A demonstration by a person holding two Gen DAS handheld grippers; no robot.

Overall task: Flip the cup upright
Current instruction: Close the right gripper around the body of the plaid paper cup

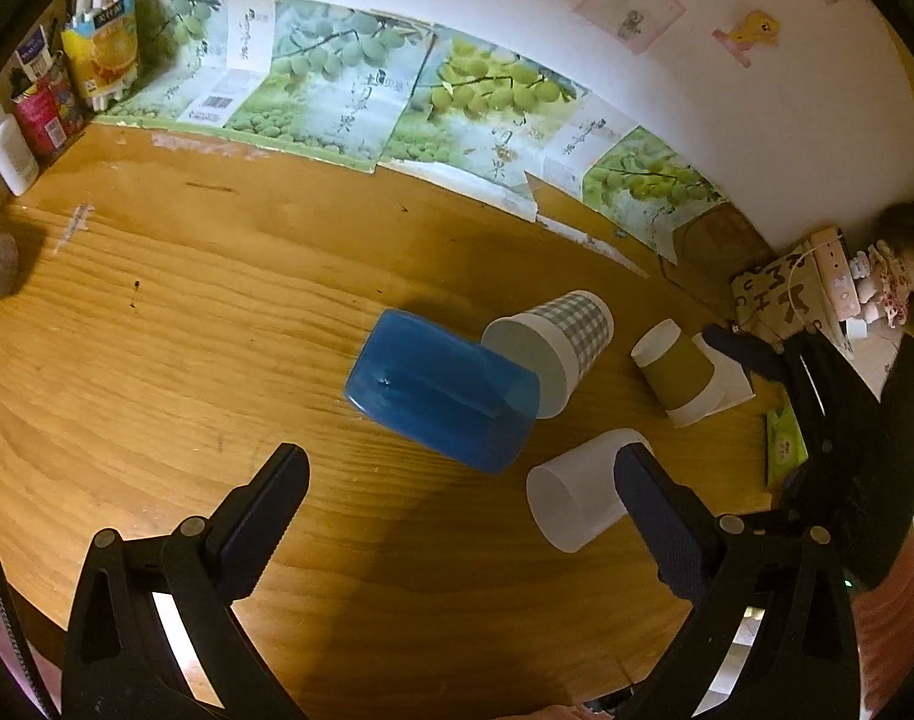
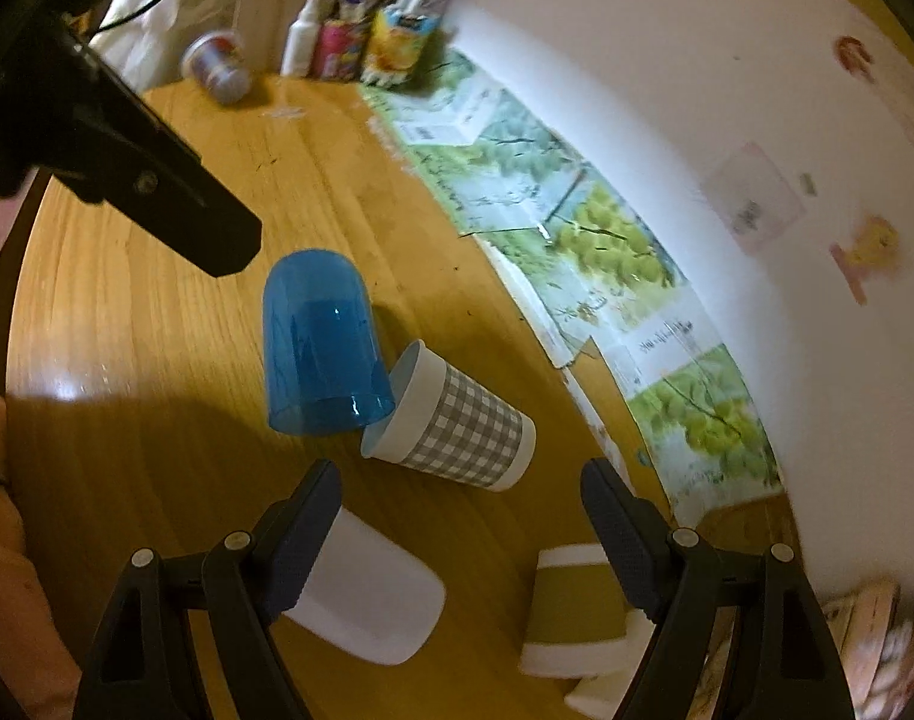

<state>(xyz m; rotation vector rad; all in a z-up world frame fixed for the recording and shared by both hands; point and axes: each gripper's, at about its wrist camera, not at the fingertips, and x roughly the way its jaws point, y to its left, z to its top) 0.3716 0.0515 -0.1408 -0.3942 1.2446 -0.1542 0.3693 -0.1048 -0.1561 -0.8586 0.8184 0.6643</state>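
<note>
Left gripper: jaws spread wide, holding nothing, poised above the wooden table. Just beyond it the blue cup lies on its side, its open mouth toward the checked paper cup, which also lies on its side and touches it. The white cup lies tipped beside the left gripper's right-hand finger.

Right gripper: jaws likewise apart and empty, with the white cup beneath its left-hand finger and the olive-banded cup by the other. Grape-printed cardboard sheets line the wall behind the table.
</note>
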